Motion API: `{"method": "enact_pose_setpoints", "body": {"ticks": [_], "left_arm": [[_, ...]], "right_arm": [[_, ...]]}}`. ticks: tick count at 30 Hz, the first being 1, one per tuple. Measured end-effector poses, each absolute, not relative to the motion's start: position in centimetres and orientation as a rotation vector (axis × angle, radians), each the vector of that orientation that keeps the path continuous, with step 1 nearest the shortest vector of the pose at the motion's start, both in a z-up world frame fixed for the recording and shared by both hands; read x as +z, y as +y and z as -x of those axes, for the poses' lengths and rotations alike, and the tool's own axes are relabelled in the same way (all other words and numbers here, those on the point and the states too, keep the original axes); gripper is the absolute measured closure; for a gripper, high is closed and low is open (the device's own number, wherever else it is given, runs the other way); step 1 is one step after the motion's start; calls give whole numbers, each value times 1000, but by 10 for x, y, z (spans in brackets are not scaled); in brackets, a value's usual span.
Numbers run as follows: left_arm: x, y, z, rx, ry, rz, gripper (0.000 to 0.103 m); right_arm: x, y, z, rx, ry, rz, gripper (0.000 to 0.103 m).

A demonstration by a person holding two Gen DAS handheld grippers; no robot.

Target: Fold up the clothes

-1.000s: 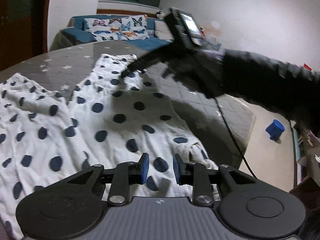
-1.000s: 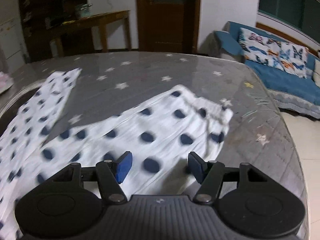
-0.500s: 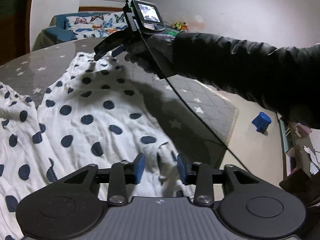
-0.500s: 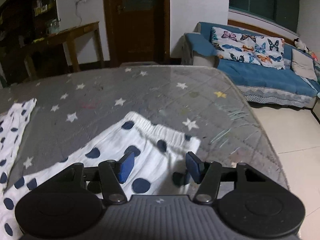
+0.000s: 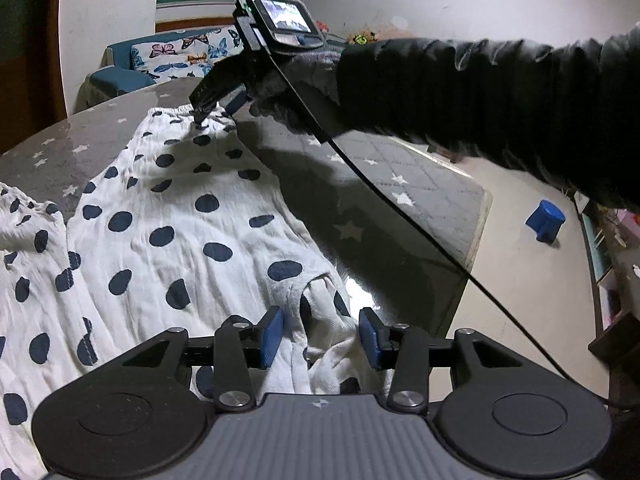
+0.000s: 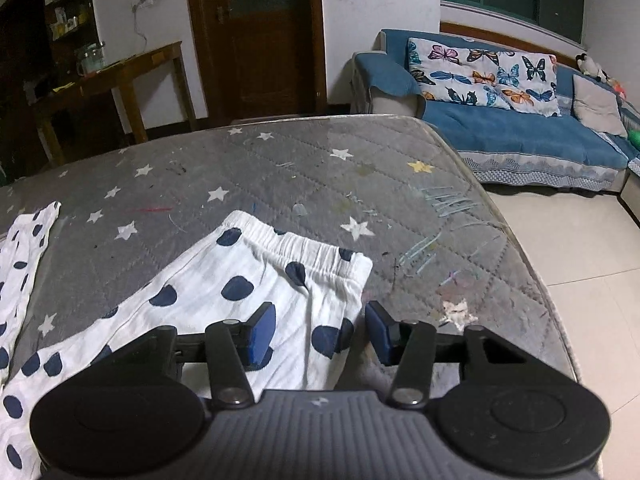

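A white garment with navy dots (image 5: 180, 240) lies spread on the grey star-patterned table (image 5: 380, 208). My left gripper (image 5: 320, 338) hangs low over its near corner. The blue pads stand apart with a bunch of fabric between them, not squeezed. In the right wrist view the elastic waistband (image 6: 304, 248) lies just ahead. My right gripper (image 6: 320, 336) straddles the garment's (image 6: 240, 280) side edge below it, and its jaws are closing, the pads still off the cloth. The left wrist view shows the right gripper (image 5: 212, 106) at that far corner, held by a gloved hand (image 5: 304, 80).
The table's edge (image 6: 520, 248) runs close on the right, with tiled floor beyond. A blue sofa (image 6: 520, 132) with butterfly cushions stands past it. A black cable (image 5: 400, 208) hangs from the right gripper. A blue object (image 5: 546, 220) sits on the floor. Another dotted piece (image 6: 24, 248) lies left.
The left jaws widened from nearly together and now sit over the garment's near corner. The right gripper slid to the waistband corner while its jaws narrowed.
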State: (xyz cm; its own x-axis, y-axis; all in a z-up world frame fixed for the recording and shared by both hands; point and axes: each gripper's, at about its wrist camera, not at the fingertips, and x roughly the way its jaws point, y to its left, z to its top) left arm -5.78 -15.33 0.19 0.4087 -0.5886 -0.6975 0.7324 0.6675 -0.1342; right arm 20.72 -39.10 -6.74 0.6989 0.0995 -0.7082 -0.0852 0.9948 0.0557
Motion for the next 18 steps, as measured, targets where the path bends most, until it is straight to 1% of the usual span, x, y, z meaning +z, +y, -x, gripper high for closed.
{"method": "enact_pose_setpoints", "body": {"ticks": [3,5,8,9,11,12,15,18], "left_arm": [[1,-154,58,-839,788,-204,64],[1,-154,57,-840,791,-198,73],[1,-153,56,-840,793,-189,78],[1,-152,56,-841,794,-185,79],[1,-152,56,-841,794,-179,82],[1,-151,55,-841,795,-176,82],[2,-150,55,-842,796,-166,85],[2,-149,54,-843,797,-156,89]], "right_arm": [[-68,-390,-209,93,784,-13,59],[-68,-391,-211,80,779,-21,62],[-69,-393,-216,54,773,-32,68],[-69,-393,-217,45,772,-35,69],[-70,-392,-219,33,770,-35,75],[-70,-391,-220,32,770,-29,76],[-69,-388,-222,25,769,-17,82],[-69,-387,-222,16,767,-8,91]]}}
